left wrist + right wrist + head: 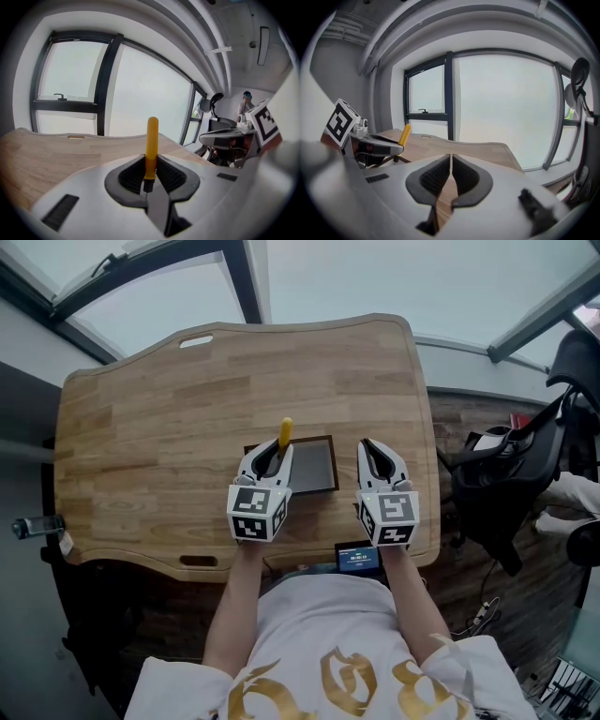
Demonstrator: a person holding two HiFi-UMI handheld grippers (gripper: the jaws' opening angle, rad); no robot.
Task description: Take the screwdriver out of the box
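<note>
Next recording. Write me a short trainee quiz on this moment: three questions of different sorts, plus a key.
1. True or false: the left gripper is clamped on the yellow-handled screwdriver.
2. Multiple choice: between its jaws, the right gripper has A) a second screwdriver, B) nothing, C) a cloth.
3. Short answer: what does the flat dark square box rest on?

Key: 1 true; 2 B; 3 the light wooden table.
</note>
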